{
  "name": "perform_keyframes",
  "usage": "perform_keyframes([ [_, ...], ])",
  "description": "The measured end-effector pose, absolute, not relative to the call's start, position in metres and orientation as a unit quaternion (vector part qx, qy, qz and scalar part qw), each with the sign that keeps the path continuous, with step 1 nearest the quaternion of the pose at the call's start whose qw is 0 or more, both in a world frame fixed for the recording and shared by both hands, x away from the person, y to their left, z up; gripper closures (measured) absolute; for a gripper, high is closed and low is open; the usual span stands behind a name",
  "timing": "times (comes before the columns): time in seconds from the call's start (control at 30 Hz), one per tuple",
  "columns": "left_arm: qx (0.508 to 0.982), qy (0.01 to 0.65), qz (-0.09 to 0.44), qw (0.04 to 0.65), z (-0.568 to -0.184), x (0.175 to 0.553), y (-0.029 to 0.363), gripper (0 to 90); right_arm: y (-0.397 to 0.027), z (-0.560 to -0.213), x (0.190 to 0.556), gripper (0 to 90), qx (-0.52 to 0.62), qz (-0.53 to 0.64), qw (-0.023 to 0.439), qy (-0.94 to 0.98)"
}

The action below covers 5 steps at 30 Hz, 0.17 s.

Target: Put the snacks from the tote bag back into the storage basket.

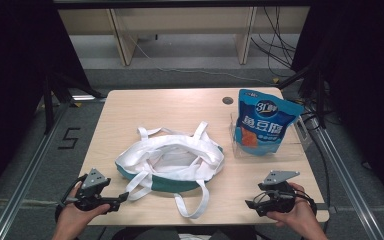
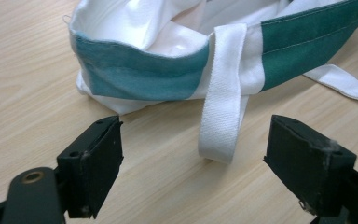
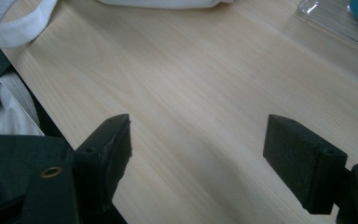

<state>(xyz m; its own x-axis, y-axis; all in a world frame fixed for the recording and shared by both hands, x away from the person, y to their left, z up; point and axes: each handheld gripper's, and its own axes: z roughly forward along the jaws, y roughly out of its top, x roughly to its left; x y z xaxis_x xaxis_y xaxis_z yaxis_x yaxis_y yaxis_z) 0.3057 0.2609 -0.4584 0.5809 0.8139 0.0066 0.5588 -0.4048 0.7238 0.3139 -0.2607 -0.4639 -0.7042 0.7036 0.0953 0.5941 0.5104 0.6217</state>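
A white tote bag with a green band lies open-mouthed in the middle of the wooden table. My left gripper rests at the front left, pointing at the bag. In the left gripper view it is open, and a white strap loop hangs off the bag's green band just ahead of the jaws. My right gripper sits at the front right, open over bare wood. A blue snack pouch stands in a clear plastic tray at the back right.
A loose bag strap trails toward the front edge; its end appears at the upper left of the right gripper view. The clear tray's corner lies ahead on the right. A round cable hole marks the table's far side.
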Motion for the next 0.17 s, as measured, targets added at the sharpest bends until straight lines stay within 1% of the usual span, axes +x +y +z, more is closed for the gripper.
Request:
perform_keyframes([
  [0.03, 0.818, 0.416, 0.184, 0.352, -0.459, 0.3066, 0.2617, 18.1, -0.2616, -0.4649, 0.3149, 24.3, 0.367, 0.324, 0.092, 0.867],
  [0.13, 0.816, 0.416, 0.182, 0.357, -0.4596, 0.3074, 0.262, 18.1, -0.2614, -0.4646, 0.3149, 24.3, 0.376, 0.32, 0.085, 0.865],
  [0.17, 0.818, 0.416, 0.182, 0.355, -0.4591, 0.3074, 0.2622, 18.1, -0.2612, -0.4666, 0.3154, 24.3, 0.372, 0.323, 0.093, 0.865],
])
